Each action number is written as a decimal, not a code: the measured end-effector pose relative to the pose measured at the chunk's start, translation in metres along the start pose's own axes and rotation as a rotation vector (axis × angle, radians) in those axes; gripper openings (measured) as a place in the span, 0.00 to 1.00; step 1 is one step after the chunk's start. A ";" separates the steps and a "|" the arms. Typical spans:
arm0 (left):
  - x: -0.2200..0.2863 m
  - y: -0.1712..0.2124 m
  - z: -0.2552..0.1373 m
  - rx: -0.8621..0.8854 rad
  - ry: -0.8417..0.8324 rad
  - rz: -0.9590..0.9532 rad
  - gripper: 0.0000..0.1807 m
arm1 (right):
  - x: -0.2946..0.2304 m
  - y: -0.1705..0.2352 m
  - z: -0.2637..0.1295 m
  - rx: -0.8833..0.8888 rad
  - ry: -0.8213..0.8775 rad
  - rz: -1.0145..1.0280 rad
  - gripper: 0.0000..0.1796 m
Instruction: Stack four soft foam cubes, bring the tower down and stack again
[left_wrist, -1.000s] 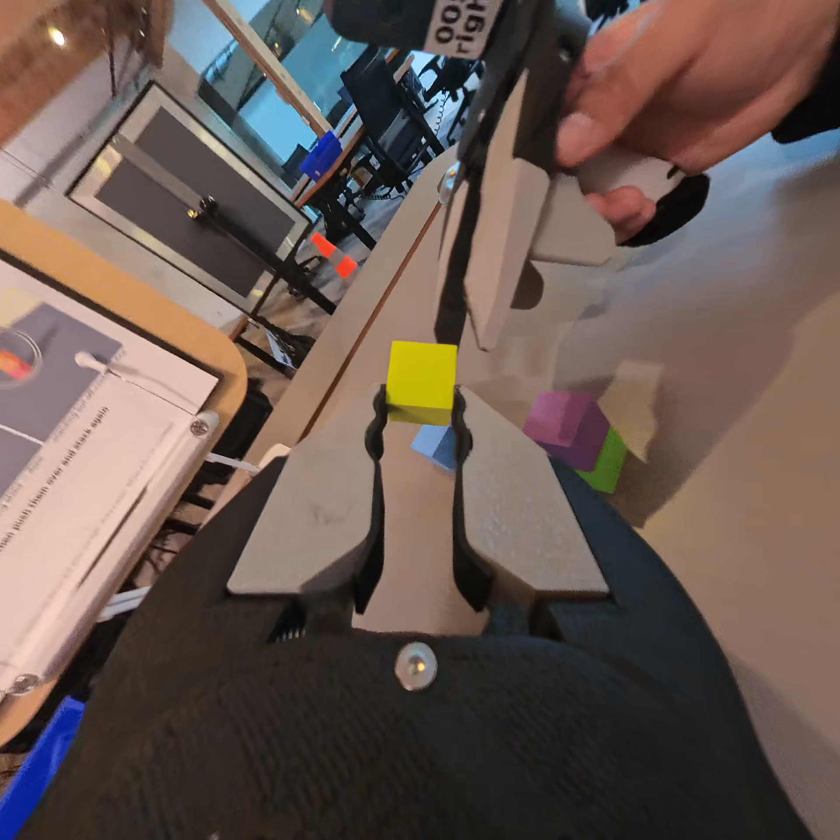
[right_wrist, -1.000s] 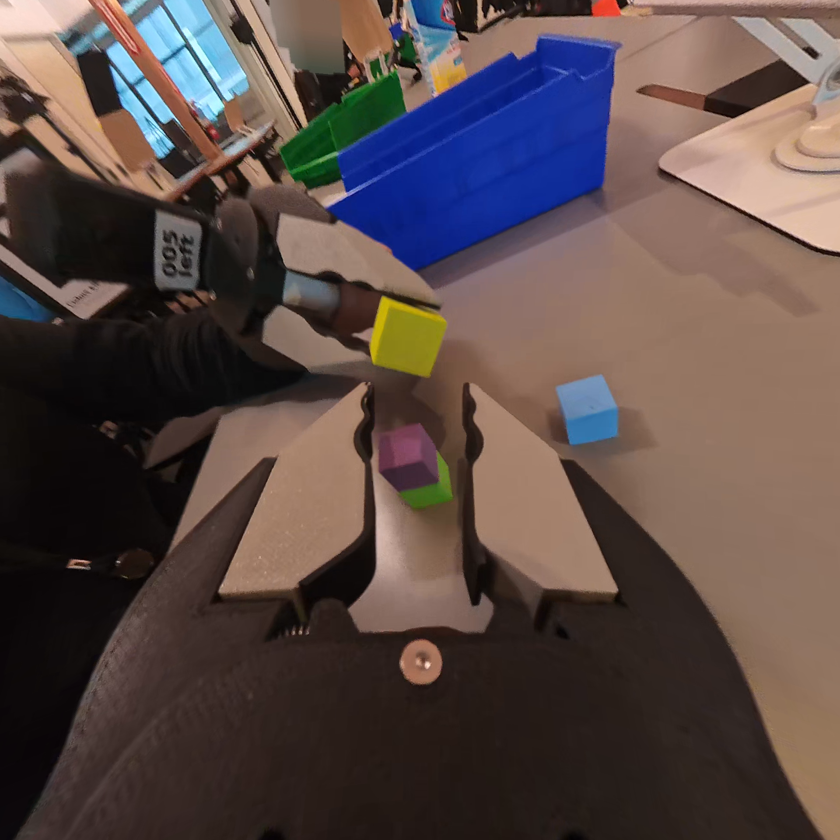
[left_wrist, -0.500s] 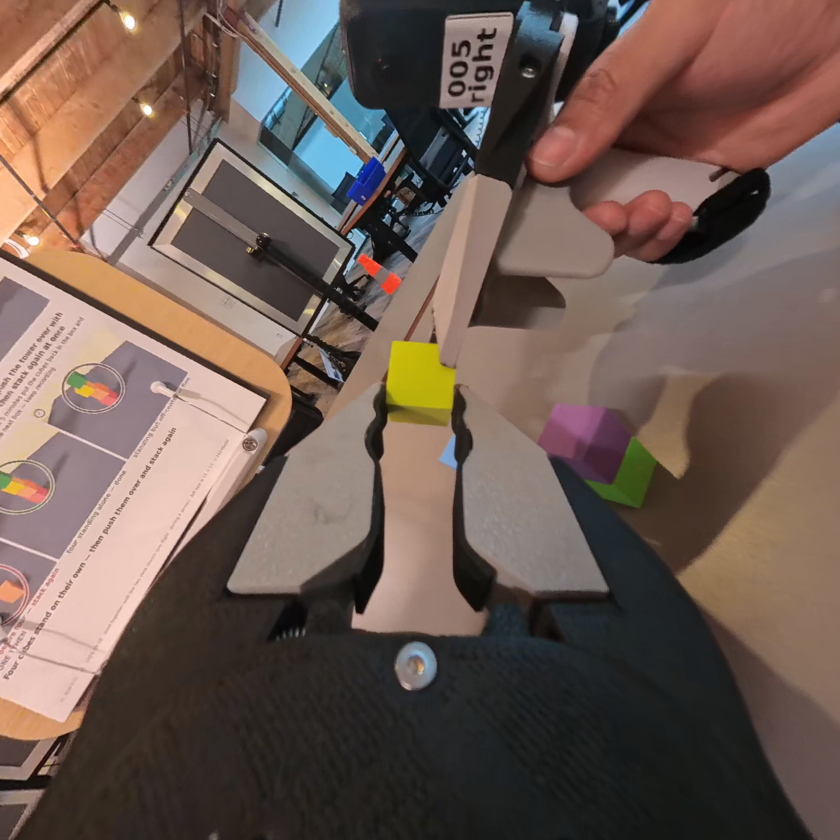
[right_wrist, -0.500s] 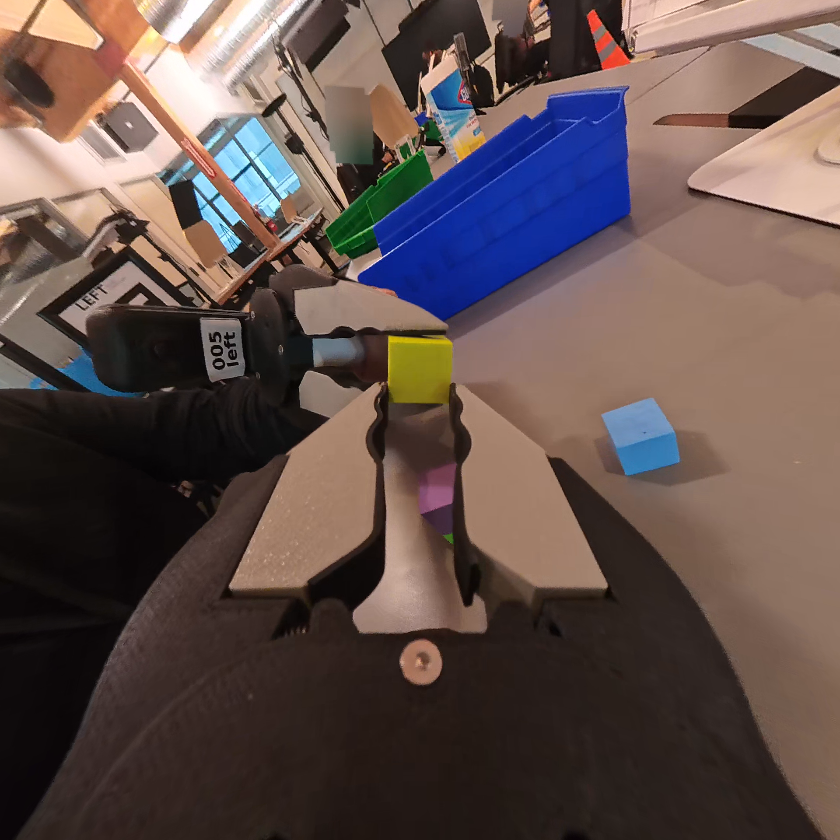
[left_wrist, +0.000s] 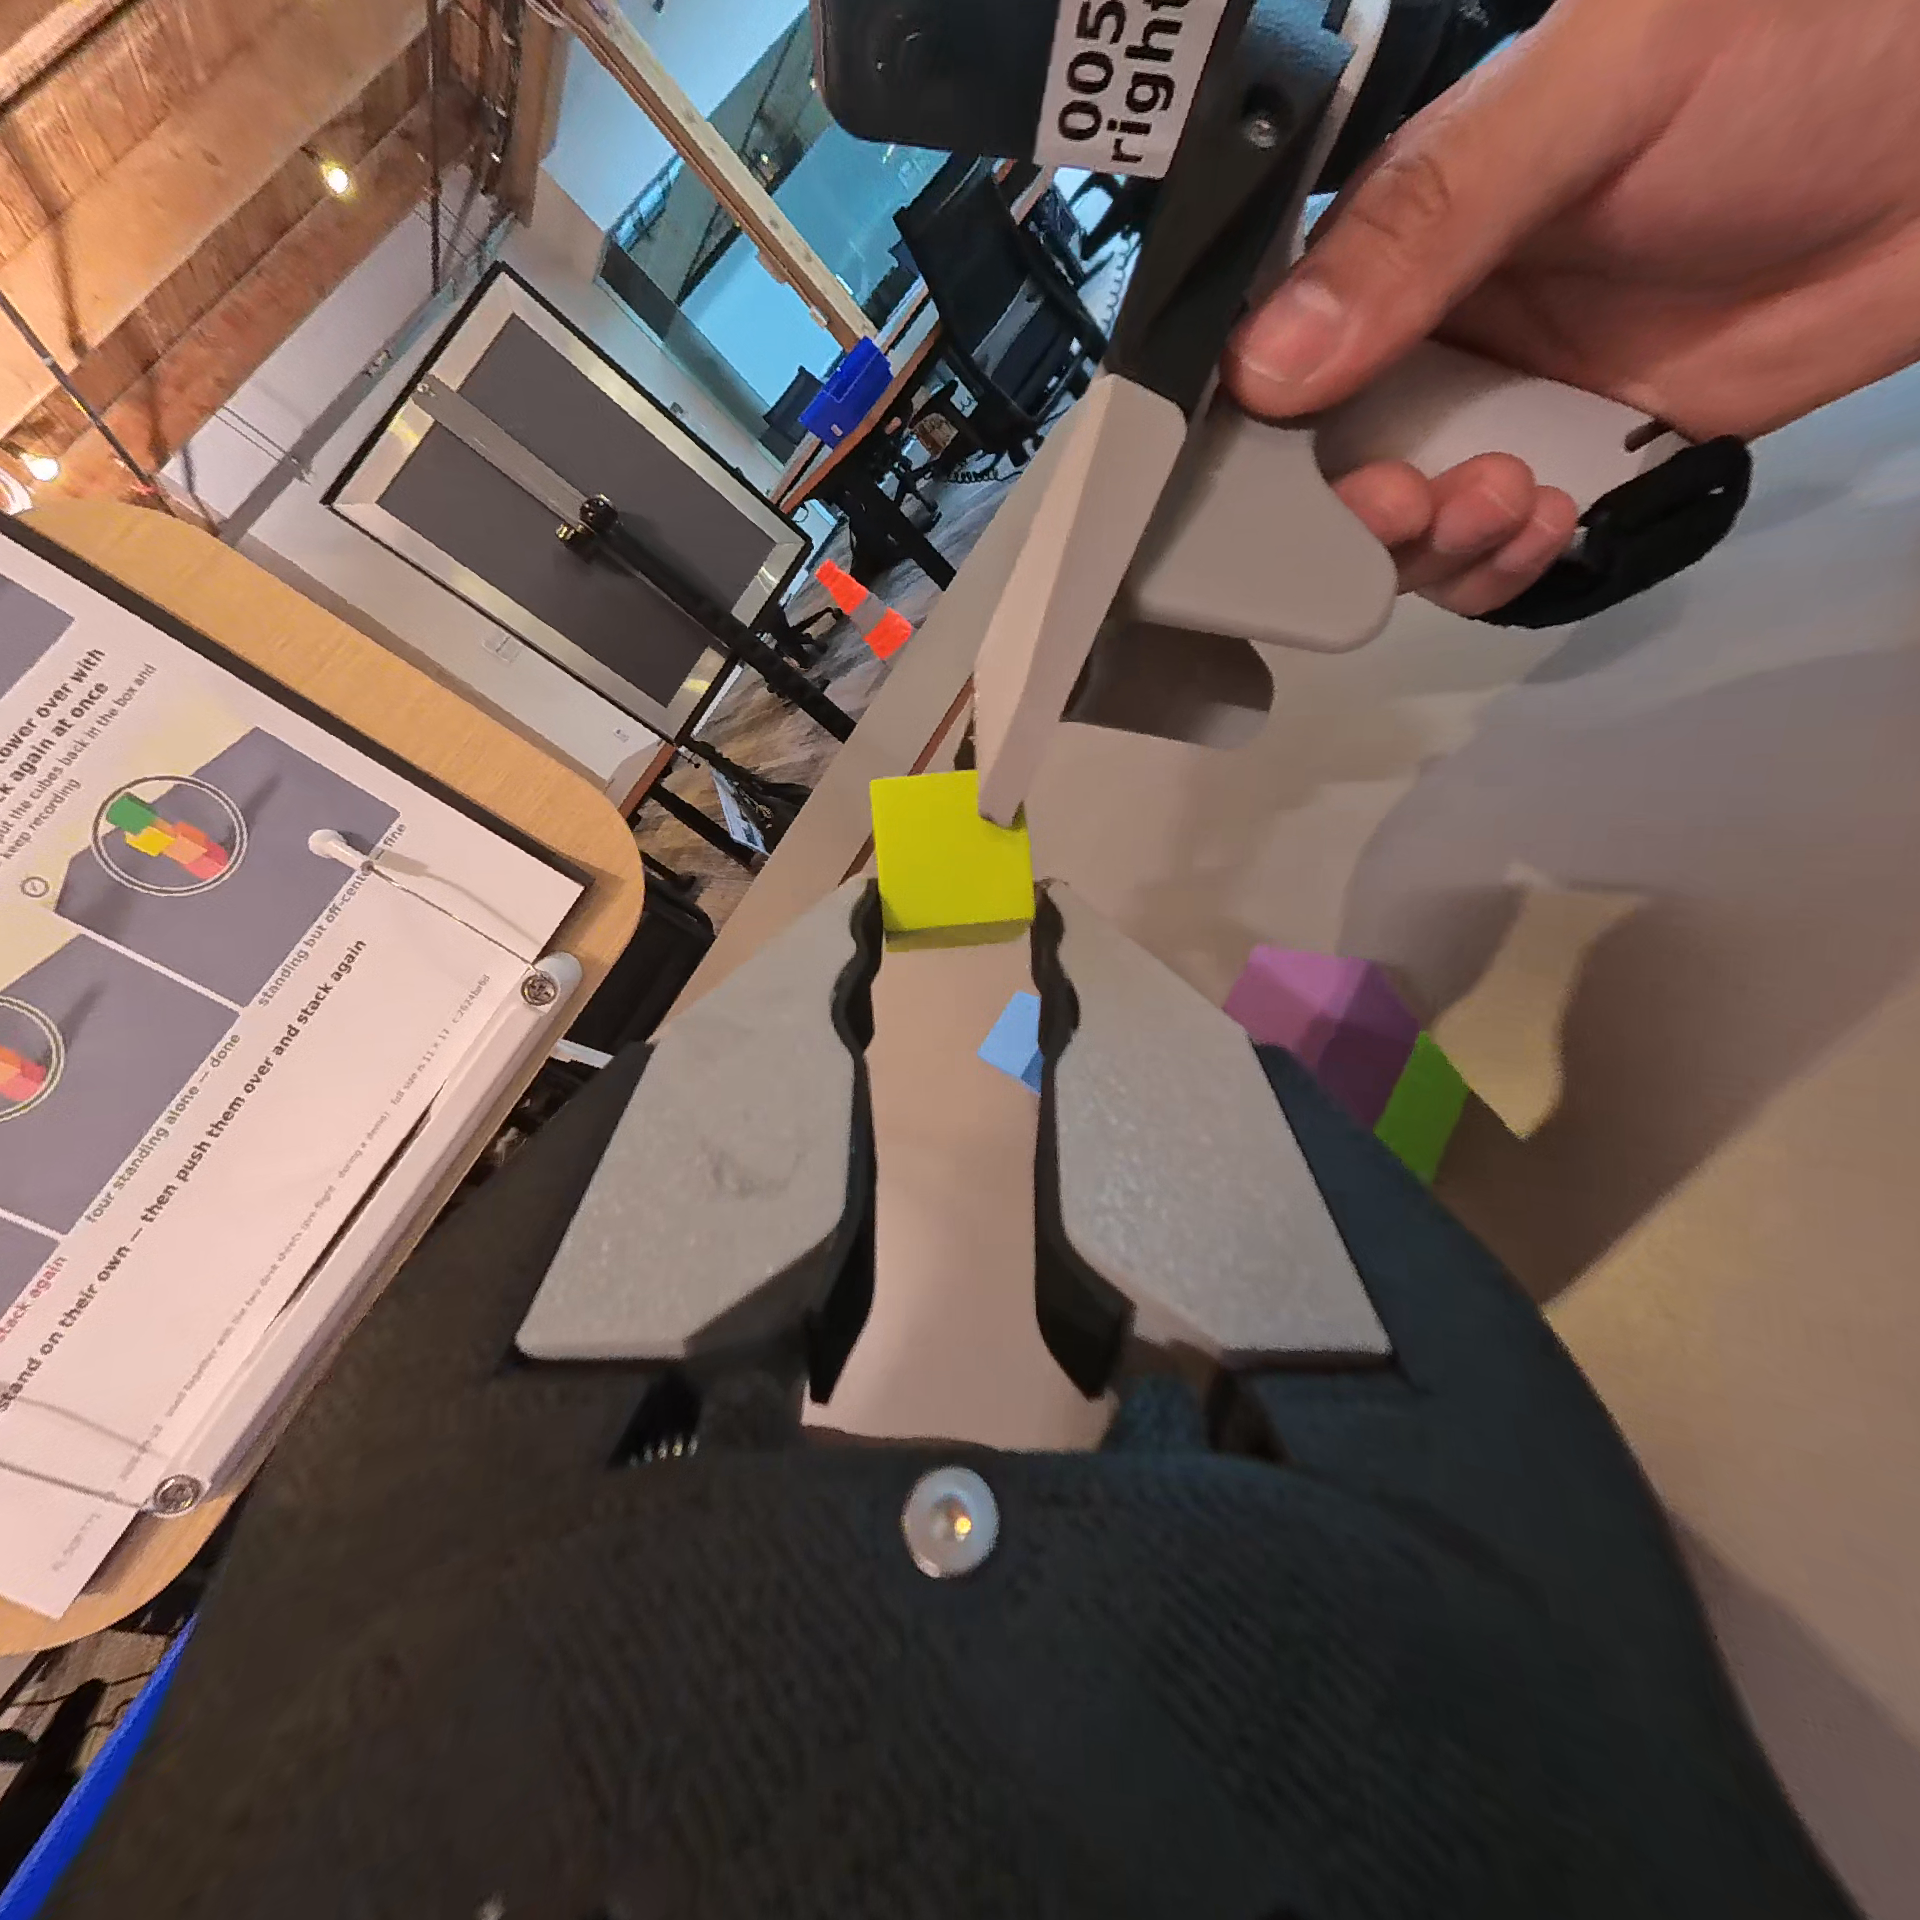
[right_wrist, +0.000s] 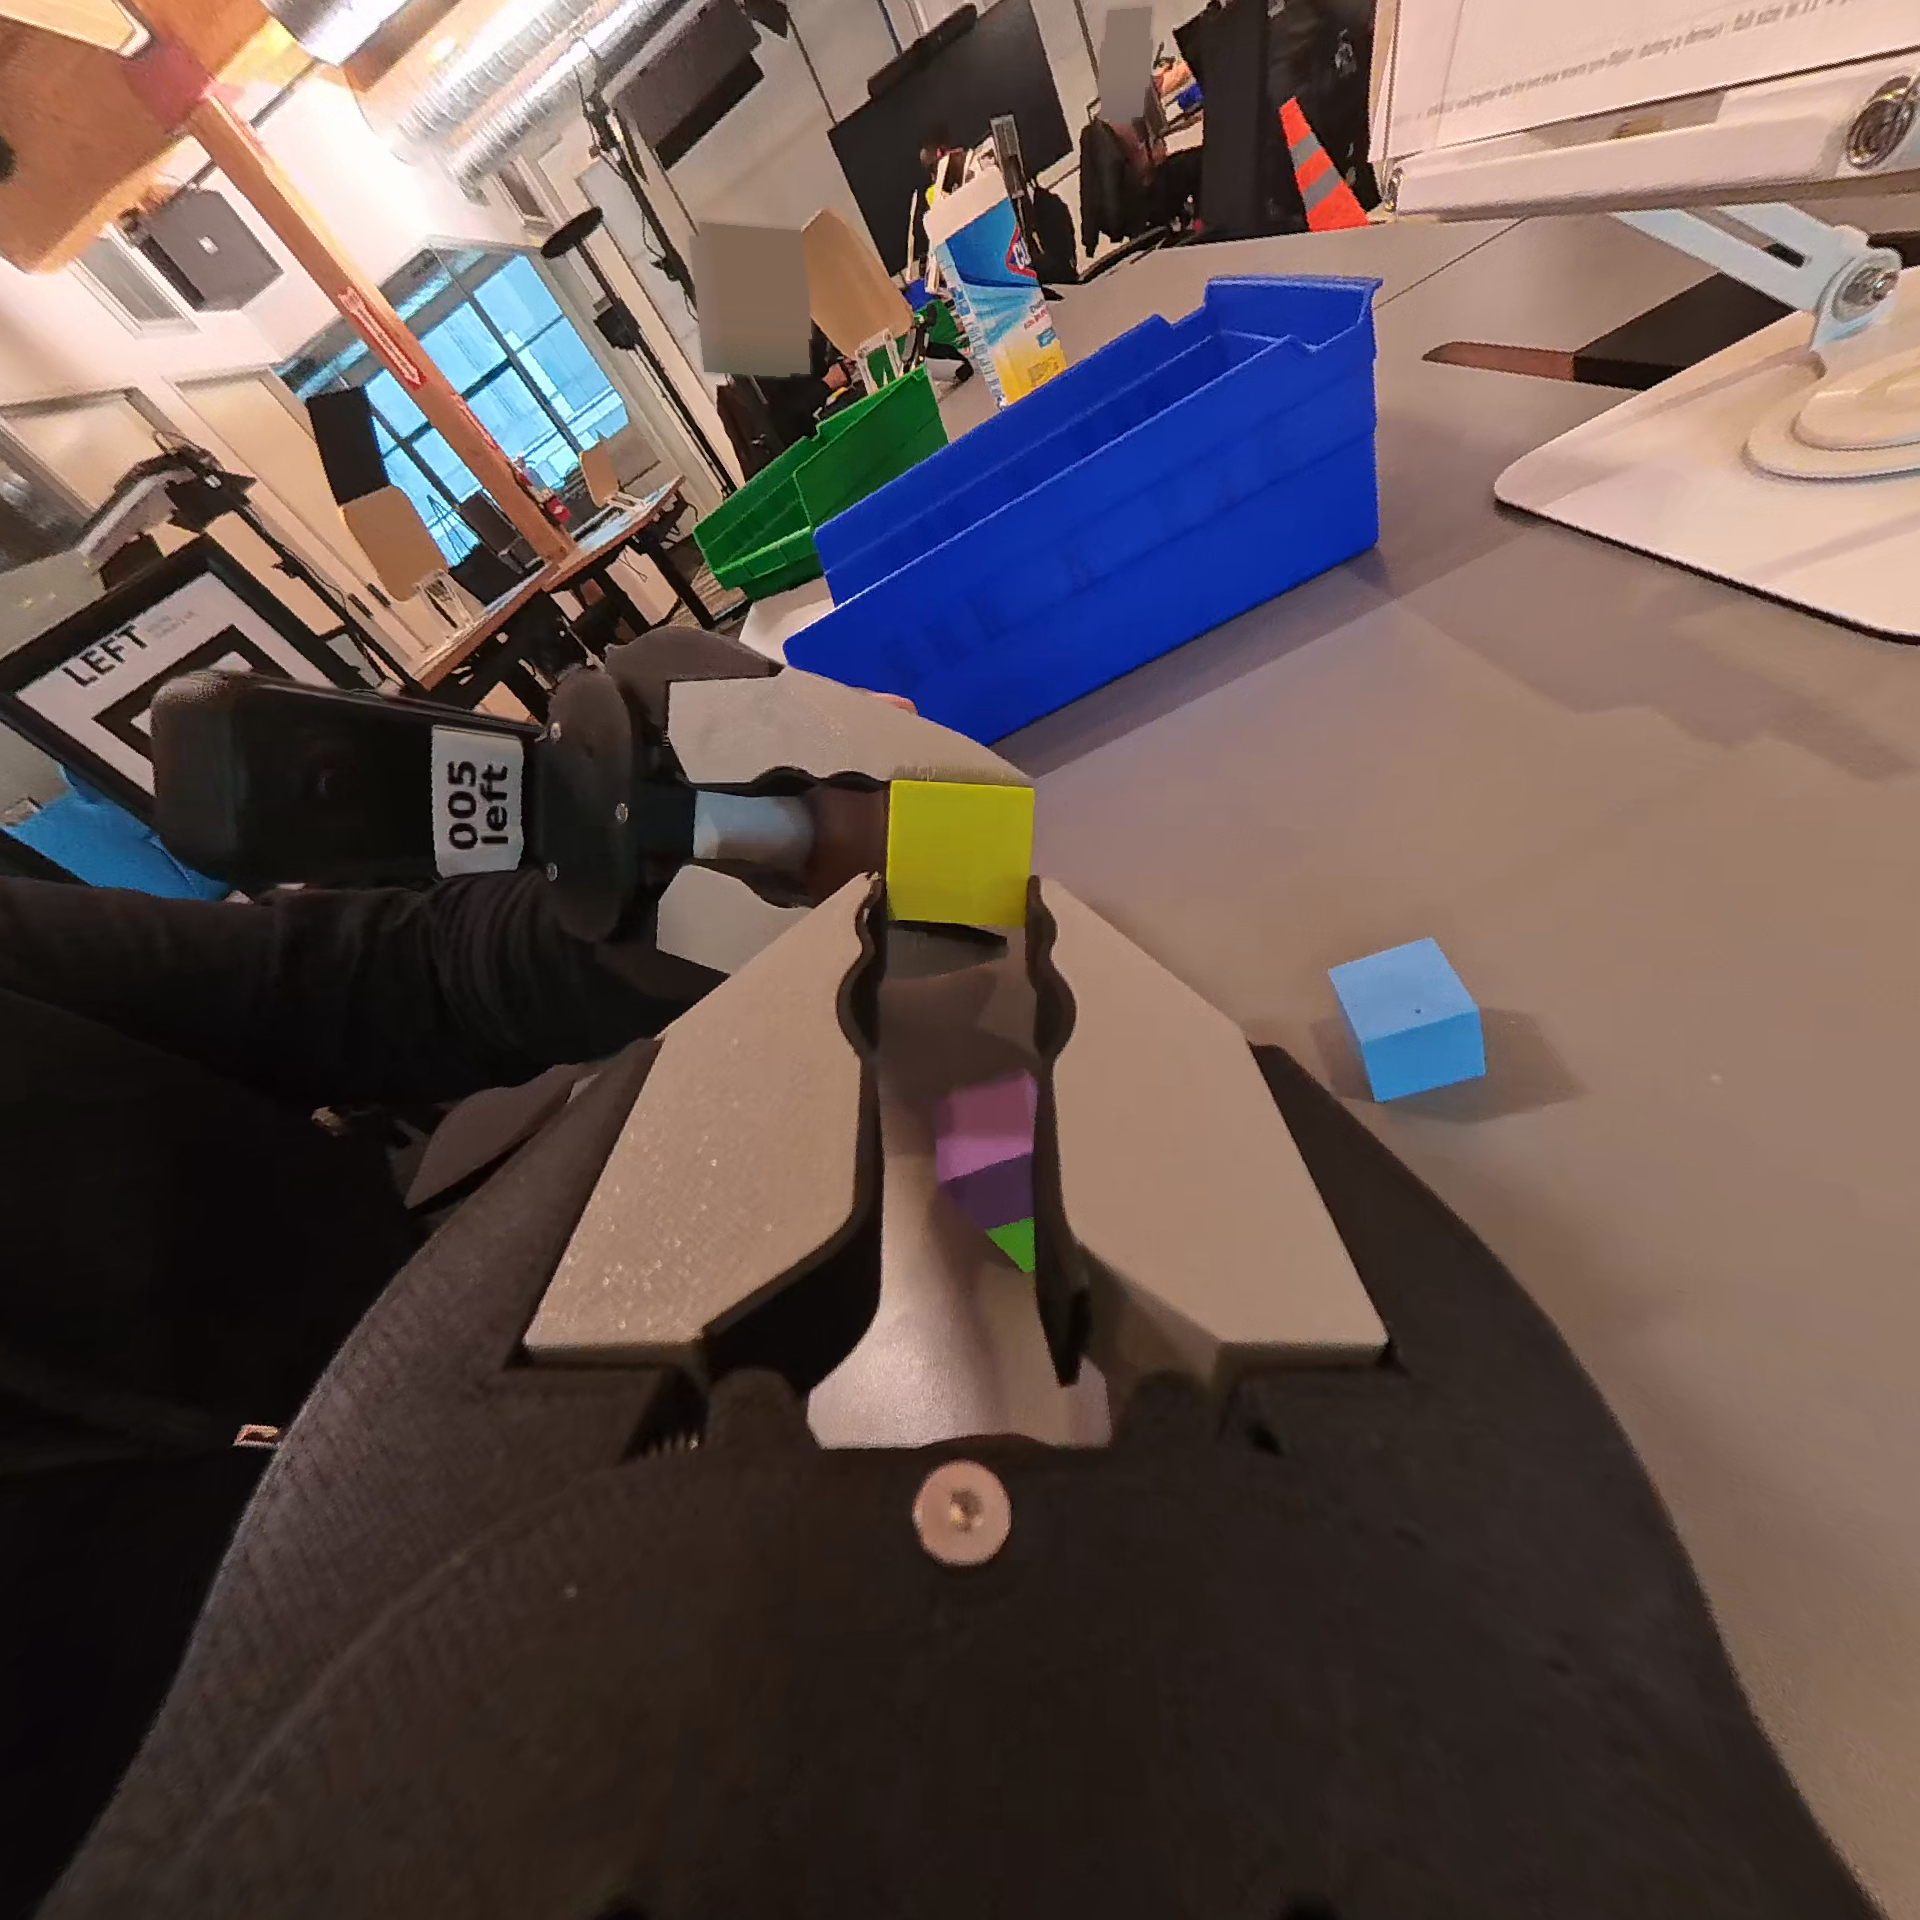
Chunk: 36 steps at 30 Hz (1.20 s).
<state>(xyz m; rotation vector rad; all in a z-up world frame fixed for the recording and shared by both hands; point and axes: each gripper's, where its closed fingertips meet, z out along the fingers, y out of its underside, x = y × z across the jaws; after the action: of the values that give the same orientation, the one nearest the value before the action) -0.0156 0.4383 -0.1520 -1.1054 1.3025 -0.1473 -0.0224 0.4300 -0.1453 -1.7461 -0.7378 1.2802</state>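
A yellow foam cube (left_wrist: 951, 857) is held in the air between the fingertips of my left gripper (left_wrist: 954, 914), which is shut on it. My right gripper (right_wrist: 958, 904) is closed around the same yellow cube (right_wrist: 961, 852) from another side. Its fingers (left_wrist: 1039, 665) come down onto the cube in the left wrist view. A purple cube (right_wrist: 987, 1153) sits on a green cube (right_wrist: 1013, 1242) on the grey table below. This pair also shows in the left wrist view, purple (left_wrist: 1325, 1013) over green (left_wrist: 1423, 1107). A blue cube (right_wrist: 1408, 1029) lies alone to the right.
A long blue bin (right_wrist: 1101, 520) and a green bin (right_wrist: 821, 499) stand at the back of the grey table (right_wrist: 1558, 831). A white stand base (right_wrist: 1766, 499) is at the far right. A framed instruction sheet (left_wrist: 208, 1039) lies on a wooden board to the left. The grippers are tip to tip, or close to it. The white stand base (right_wrist: 1766, 499) is about equally far from each gripper, around 30 cm.
My right gripper has come in from above the purple-green pair to the yellow cube and narrowed its jaws around it. My left gripper has kept hold of the cube.
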 end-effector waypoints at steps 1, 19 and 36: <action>0.001 0.001 0.000 -0.005 0.002 0.001 0.15 | 0.000 0.000 0.000 0.003 0.004 -0.001 0.13; 0.000 0.018 -0.005 -0.059 0.073 -0.040 0.04 | -0.013 -0.002 -0.013 0.001 -0.036 -0.173 0.13; 0.018 0.119 0.006 -0.503 0.183 -0.295 0.03 | -0.016 0.040 -0.001 -0.250 0.014 -0.429 0.13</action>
<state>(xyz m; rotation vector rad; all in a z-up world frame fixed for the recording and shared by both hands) -0.0614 0.4914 -0.2495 -1.7483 1.3690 -0.1454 -0.0265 0.3969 -0.1726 -1.6649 -1.2306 0.9117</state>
